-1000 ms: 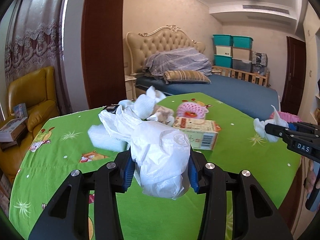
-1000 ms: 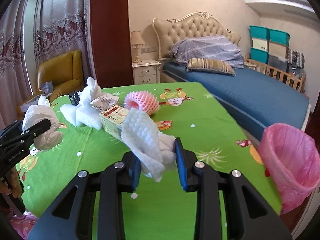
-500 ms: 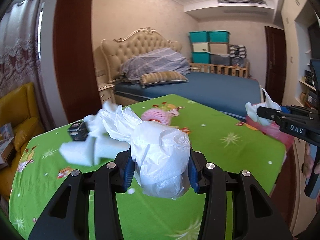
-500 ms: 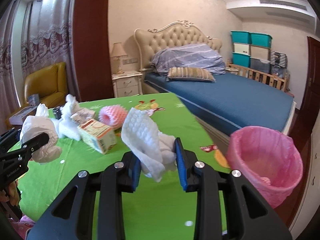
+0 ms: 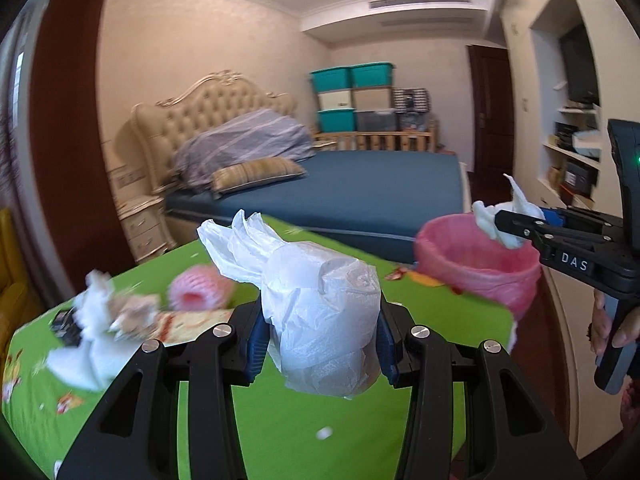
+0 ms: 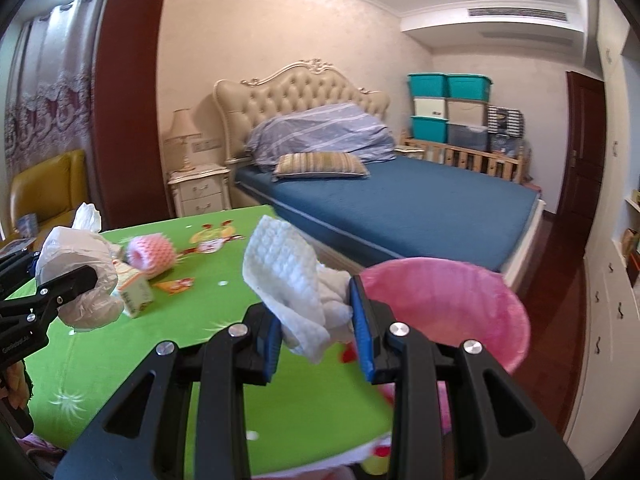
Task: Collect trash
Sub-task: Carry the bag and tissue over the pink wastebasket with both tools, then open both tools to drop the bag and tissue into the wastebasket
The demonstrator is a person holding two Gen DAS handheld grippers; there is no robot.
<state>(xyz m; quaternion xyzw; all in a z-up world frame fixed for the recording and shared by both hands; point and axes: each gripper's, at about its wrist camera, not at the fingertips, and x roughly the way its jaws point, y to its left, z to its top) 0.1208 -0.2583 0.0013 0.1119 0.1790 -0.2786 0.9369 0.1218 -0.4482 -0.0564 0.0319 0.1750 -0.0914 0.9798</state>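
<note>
A: Trash in hand?

B: Two pieces. The left gripper (image 5: pixel 320 344) is clamped on a crumpled white bag (image 5: pixel 320 316), blue pads pressed to both its sides, above the green tablecloth (image 5: pixel 280 432). The right gripper (image 6: pixel 316 322) pinches a white foam sheet (image 6: pixel 288 284) between narrow jaws, the sheet sticking up and over to the left.

A: Position against the bin?

B: The pink-lined bin (image 6: pixel 472 312) stands past the table's right edge. From the right wrist view the foam sheet sits just beside its near rim. From the left wrist view the right gripper's tips hang at the bin's rim, the sheet over the opening.

A: What remains on the table?

B: A pink foam net (image 6: pixel 150 254), a small carton (image 6: pixel 136 290) and white scraps (image 5: pixel 92 332), blurred, grouped at the far left and well apart from the bin.

A: Surroundings?

B: A blue bed (image 6: pixel 400 204) behind the table. A hand (image 5: pixel 616 320) grips the right gripper's handle.
</note>
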